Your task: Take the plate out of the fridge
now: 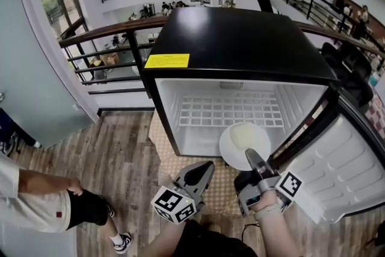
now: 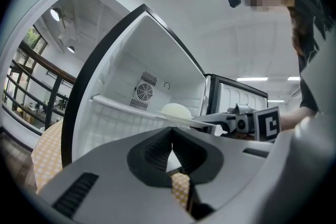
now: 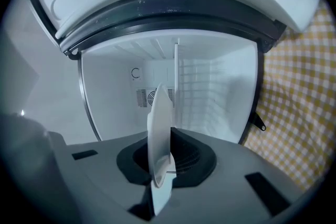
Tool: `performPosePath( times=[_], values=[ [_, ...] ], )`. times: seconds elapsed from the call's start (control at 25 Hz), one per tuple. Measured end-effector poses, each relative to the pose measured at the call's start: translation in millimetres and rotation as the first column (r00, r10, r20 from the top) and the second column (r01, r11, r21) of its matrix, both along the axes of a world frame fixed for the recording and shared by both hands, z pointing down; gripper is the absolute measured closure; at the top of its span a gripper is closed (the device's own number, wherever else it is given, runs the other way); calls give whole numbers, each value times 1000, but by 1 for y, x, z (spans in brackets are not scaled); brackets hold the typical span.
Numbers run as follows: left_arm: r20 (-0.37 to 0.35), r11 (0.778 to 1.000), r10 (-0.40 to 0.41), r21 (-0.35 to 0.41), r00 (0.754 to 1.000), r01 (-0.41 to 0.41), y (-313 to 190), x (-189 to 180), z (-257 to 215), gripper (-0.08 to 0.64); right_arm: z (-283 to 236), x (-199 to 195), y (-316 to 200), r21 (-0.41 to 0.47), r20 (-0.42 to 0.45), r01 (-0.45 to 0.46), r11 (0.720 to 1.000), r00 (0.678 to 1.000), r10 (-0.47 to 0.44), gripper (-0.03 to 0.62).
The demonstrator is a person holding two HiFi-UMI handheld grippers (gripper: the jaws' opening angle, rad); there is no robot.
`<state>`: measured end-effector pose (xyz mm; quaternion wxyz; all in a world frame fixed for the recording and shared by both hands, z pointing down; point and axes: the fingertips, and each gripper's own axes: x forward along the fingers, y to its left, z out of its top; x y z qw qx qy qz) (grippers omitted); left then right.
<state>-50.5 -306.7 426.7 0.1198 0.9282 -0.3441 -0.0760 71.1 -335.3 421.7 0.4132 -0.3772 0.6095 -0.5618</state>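
Observation:
A small black fridge (image 1: 240, 39) stands open, its white inside bare apart from a wire shelf (image 1: 231, 111). A round white plate (image 1: 240, 140) hangs at the fridge's front opening, just right of the middle. My right gripper (image 1: 252, 158) is shut on the plate's near rim; in the right gripper view the plate (image 3: 160, 123) stands edge-on between the jaws of the right gripper (image 3: 161, 165). My left gripper (image 1: 201, 171) hovers below and left of the plate, shut and holding nothing. The left gripper view shows the left gripper (image 2: 170, 152) with pads together, the plate (image 2: 176, 111) beyond it.
The fridge door (image 1: 343, 171) swings open to the right, close beside my right gripper. A yellow checked mat (image 1: 222, 189) lies under the fridge on the wood floor. A person (image 1: 36, 198) stands at the left. A railing (image 1: 114, 33) runs behind the fridge.

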Motion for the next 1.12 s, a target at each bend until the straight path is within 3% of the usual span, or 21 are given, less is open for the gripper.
performPosePath(
  times=[0.52,1.12],
  values=[
    [-7,999,-50,1,999,50,42,8,8,551,11,10,41,2,-7,40,999,999,-40,548],
    [-16,999,-47,1,999,47,74,10,13,551,25,15,83,-7,-8,45,999,999,-45,548]
  ],
)
